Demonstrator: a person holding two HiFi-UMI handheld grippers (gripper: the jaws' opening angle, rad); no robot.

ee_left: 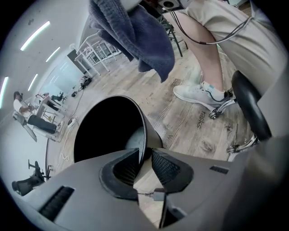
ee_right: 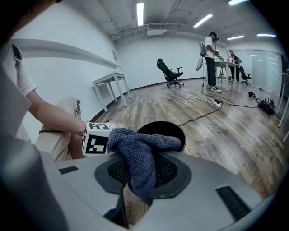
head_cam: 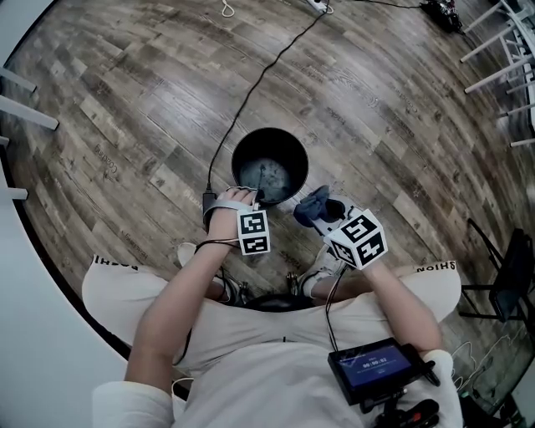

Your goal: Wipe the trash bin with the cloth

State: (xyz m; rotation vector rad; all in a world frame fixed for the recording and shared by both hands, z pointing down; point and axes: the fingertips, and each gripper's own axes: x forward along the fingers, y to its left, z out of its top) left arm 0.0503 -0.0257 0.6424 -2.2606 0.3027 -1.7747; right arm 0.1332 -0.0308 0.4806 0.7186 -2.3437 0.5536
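A black round trash bin (head_cam: 244,150) stands on the wood floor in front of the seated person's feet. My left gripper (head_cam: 255,195) reaches down onto its near rim. In the left gripper view the thin bin wall (ee_left: 152,131) runs between the two pads, and that gripper (ee_left: 143,164) is shut on it. My right gripper (head_cam: 324,214) hovers just right of the bin, shut on a dark blue cloth (head_cam: 311,205). In the right gripper view the cloth (ee_right: 141,151) bulges out above the pads and hangs down between them, partly hiding the bin (ee_right: 181,136). The cloth (ee_left: 135,31) hangs above the bin.
A black cable (head_cam: 259,84) runs over the floor from the bin's far side to a power strip (head_cam: 318,5). The person's white shoe (ee_left: 198,94) and a stool base (ee_left: 246,106) lie close to the bin. A screen device (head_cam: 372,366) rests on the lap. People (ee_right: 210,49) stand at far desks.
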